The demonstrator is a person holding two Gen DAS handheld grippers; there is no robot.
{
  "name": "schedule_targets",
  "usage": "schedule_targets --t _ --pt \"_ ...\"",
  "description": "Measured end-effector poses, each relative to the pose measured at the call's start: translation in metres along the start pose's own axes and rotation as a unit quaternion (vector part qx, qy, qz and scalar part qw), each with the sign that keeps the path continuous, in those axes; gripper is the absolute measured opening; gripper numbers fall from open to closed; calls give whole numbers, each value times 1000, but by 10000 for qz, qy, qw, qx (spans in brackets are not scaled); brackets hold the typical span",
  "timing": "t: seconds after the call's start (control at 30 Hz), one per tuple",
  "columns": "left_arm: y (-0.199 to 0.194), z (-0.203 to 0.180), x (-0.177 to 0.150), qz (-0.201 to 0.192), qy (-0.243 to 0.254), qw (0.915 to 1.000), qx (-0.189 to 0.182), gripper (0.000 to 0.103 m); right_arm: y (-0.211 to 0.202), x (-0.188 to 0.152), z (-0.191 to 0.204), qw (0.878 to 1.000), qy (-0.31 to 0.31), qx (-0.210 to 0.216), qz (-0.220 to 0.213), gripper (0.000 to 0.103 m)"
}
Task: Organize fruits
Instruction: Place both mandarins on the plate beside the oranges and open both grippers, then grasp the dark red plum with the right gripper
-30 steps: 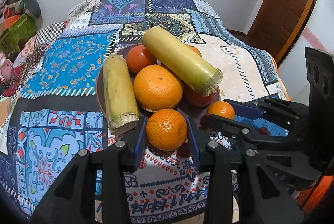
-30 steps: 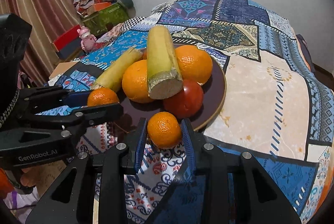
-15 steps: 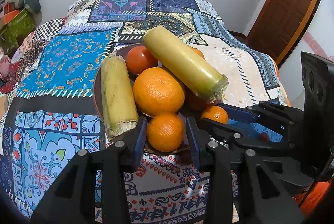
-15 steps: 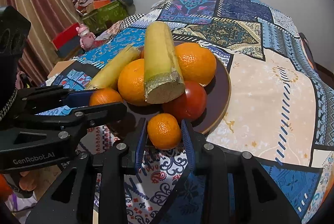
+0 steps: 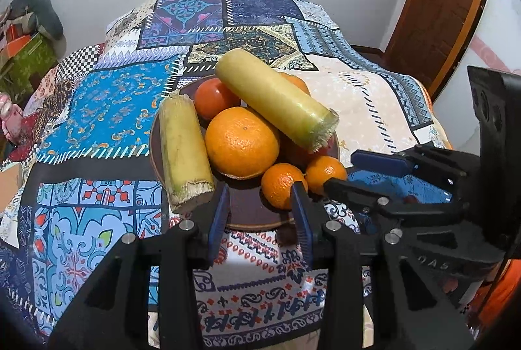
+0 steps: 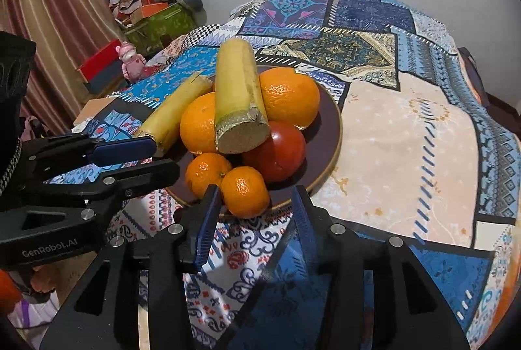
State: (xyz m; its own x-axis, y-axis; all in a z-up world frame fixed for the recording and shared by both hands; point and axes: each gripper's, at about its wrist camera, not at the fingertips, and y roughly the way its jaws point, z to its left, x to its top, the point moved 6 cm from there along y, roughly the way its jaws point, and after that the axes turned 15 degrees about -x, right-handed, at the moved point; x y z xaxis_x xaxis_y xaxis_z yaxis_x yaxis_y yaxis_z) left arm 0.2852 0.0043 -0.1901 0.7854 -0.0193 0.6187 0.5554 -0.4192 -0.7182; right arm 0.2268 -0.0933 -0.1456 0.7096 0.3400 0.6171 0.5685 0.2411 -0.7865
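Left wrist view: the left gripper [image 5: 259, 205] stands released over the plate [image 5: 250, 216] rim, one small orange [image 5: 281, 183] touching its right finger.

Right wrist view: the right gripper [image 6: 255, 206] has just opened; another small orange [image 6: 245, 191] lies loose on the plate's near rim.

Right gripper [image 6: 252, 206] jaws have just been opening; near mandarin [image 6: 245, 192] is sitting between them on the plate rim, pads not pressing it. Second mandarin [image 6: 205, 172] is touching it at its 10 o'clock. Dark brown plate [image 6: 329, 135] is also carrying two oranges, a tomato [image 6: 280, 151] and two sugarcane pieces; upper sugarcane piece [image 6: 237, 99] is lying across the pile, cut end facing the camera. Left gripper [image 6: 153, 154] is reaching in from 9 o'clock, beside the plate.
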Motion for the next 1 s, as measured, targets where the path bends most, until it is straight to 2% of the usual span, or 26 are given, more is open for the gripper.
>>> schedule_targets --t 0.3,0.67,1.0 --pt "-8 -4 -15 117 -43 9999 -70 39 -22 -10 -22 9997 35 -206 -101 42" --pt "11 -17 -35 511 128 9986 -21 39 -32 -43 -63 9982 313 -493 149 42" --pt "28 -23 -35 697 188 9974 59 39 -26 -67 -77 9970 468 -500 358 42"
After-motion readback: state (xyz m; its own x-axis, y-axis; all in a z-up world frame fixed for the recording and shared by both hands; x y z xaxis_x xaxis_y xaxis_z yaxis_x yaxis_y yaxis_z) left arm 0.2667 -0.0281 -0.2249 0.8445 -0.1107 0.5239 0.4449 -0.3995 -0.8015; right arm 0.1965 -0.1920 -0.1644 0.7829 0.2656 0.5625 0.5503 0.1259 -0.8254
